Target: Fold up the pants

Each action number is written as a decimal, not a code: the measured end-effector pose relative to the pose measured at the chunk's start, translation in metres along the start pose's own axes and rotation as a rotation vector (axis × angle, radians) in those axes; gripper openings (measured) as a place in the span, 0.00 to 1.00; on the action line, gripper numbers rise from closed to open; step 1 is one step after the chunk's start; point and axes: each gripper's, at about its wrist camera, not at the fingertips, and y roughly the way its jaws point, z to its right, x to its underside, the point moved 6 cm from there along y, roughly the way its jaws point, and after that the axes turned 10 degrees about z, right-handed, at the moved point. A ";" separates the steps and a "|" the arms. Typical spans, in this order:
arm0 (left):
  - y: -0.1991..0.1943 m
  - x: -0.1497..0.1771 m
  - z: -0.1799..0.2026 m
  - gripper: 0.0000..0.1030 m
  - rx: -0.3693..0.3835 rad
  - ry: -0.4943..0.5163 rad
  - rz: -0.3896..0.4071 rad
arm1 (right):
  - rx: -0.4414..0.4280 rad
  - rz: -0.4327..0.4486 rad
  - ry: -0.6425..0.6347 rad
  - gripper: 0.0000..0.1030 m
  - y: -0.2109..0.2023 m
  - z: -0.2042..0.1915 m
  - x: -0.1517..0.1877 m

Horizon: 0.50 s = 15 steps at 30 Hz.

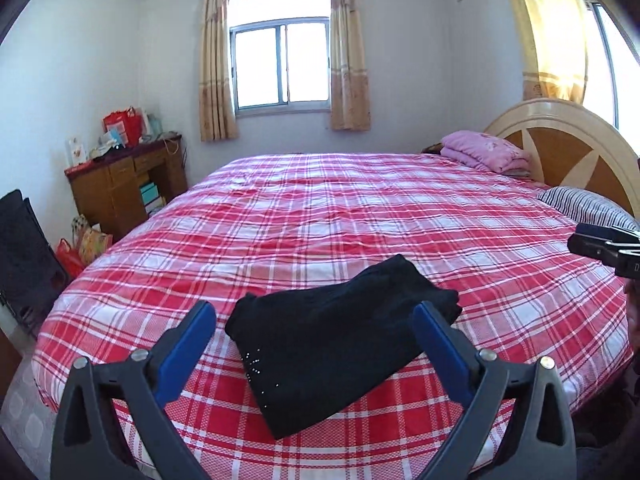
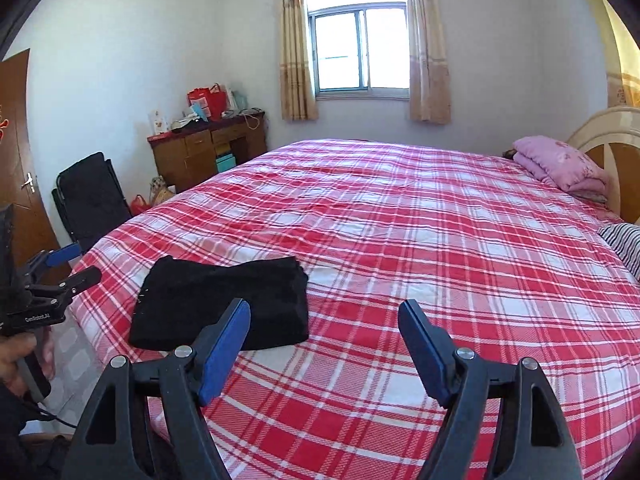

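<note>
Across the plaid bed we see folded black pants near its front edge, both our left gripper and right gripper holding fingers apart, empty.

We see a bright, daylit room: the far window is blown out to white, and sun glows through the right curtain. The bed is evenly lit with soft shadows. Fisheye bending curves the walls, dark vignette fills the corners, and the picture stays sharp.
</note>
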 end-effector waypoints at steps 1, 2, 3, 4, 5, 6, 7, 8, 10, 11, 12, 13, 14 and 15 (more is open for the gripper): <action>0.000 -0.001 0.000 0.98 0.001 0.005 0.005 | -0.001 -0.002 -0.005 0.76 -0.002 -0.003 0.001; 0.000 -0.001 -0.001 0.98 0.000 0.006 0.008 | 0.002 0.001 -0.016 0.76 -0.003 -0.006 0.001; 0.000 -0.001 -0.002 0.98 -0.001 0.003 0.008 | 0.005 0.008 -0.028 0.76 -0.004 -0.009 0.001; 0.000 0.000 -0.003 0.98 -0.001 -0.004 0.005 | 0.005 0.014 -0.038 0.76 -0.006 -0.013 0.002; -0.001 0.000 -0.003 0.98 -0.001 -0.009 0.005 | 0.002 0.021 -0.046 0.76 -0.007 -0.016 0.002; -0.001 -0.001 -0.006 0.98 -0.003 -0.017 0.008 | -0.005 0.027 -0.052 0.76 -0.009 -0.020 0.001; -0.002 -0.001 -0.005 0.99 -0.004 -0.020 0.009 | -0.012 0.033 -0.056 0.76 -0.010 -0.023 0.002; -0.002 -0.001 -0.006 0.99 -0.006 -0.023 0.009 | -0.019 0.039 -0.063 0.76 -0.012 -0.027 0.002; -0.002 -0.001 -0.007 0.99 -0.009 -0.026 0.013 | -0.027 0.043 -0.077 0.76 -0.013 -0.032 0.003; -0.002 -0.001 -0.007 0.99 -0.011 -0.028 0.014 | -0.029 0.044 -0.081 0.76 -0.013 -0.034 0.003; -0.003 -0.001 -0.007 0.99 -0.011 -0.028 0.016 | -0.031 0.045 -0.081 0.76 -0.013 -0.035 0.003; -0.003 0.000 -0.006 0.99 -0.012 -0.029 0.018 | -0.032 0.047 -0.079 0.76 -0.013 -0.035 0.003; -0.003 0.000 -0.006 0.99 -0.012 -0.029 0.017 | -0.032 0.050 -0.077 0.76 -0.014 -0.035 0.003; -0.003 0.000 -0.005 0.99 -0.011 -0.028 0.016 | -0.032 0.052 -0.075 0.76 -0.014 -0.035 0.003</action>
